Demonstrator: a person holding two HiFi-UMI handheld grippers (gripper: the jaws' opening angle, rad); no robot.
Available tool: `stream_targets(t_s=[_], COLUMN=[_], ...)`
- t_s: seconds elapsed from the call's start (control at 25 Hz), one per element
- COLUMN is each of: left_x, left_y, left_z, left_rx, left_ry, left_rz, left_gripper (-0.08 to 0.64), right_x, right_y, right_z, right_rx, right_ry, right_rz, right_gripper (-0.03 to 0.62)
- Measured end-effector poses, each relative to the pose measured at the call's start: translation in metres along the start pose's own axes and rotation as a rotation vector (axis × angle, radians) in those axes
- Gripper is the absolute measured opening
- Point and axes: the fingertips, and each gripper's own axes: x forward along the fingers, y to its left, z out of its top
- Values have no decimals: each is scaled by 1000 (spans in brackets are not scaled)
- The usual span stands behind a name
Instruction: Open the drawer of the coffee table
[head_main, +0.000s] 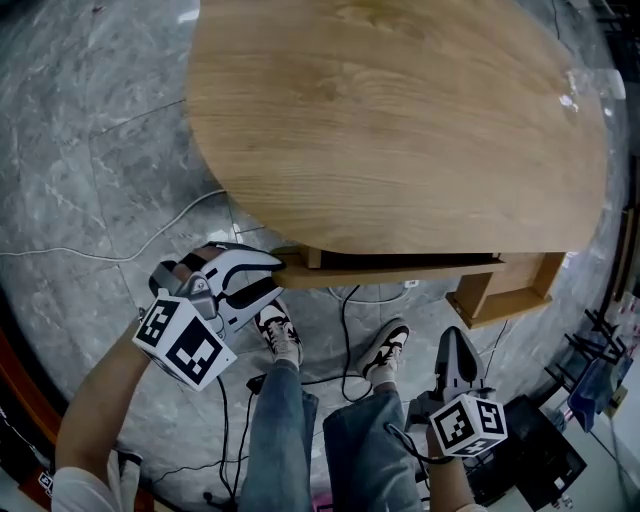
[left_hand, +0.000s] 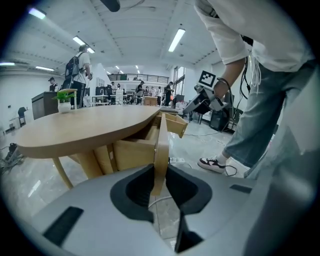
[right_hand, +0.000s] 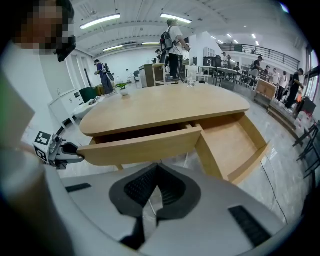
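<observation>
The coffee table (head_main: 400, 110) is seen from above, with its oval top filling the far part of the scene. The drawer (right_hand: 145, 147) sits under the near edge of the top and is drawn part-way out, a dark gap being shown between its front panel and the table. The left gripper (head_main: 268, 276) is clamped on the left end of that front panel: in the left gripper view the thin wooden edge is pinched between both pads. No handle is seen on the panel, so its end is probably taken because an edge is offered there that the jaws can straddle. The approach from the side is judged to leave the drawer's way toward the person's legs free. The right gripper (head_main: 456, 342) is held near the person's right leg, well apart from the table, with its jaws pressed together on nothing. It is judged to be parked out of the way. A second drawer (head_main: 505, 290) at the right stands open, its bare inside shown.
</observation>
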Motion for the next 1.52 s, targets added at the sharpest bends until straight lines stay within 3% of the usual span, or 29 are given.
stream_targets(t_s=[0.4, 0.76, 1.52], left_x=[-1, -3, -8], left_y=[-10, -56, -92], left_z=[-1, -5, -5], left_rx=[10, 19, 7], left_ry=[27, 49, 73], left_rz=[-41, -98, -122], left_gripper=[67, 67, 69], right_x=[2, -11, -30], right_y=[-5, -19, -45], right_z=[0, -14, -24], right_rx=[4, -4, 6], right_ry=[17, 15, 4], right_rz=[-22, -48, -99], right_gripper=[0, 0, 0])
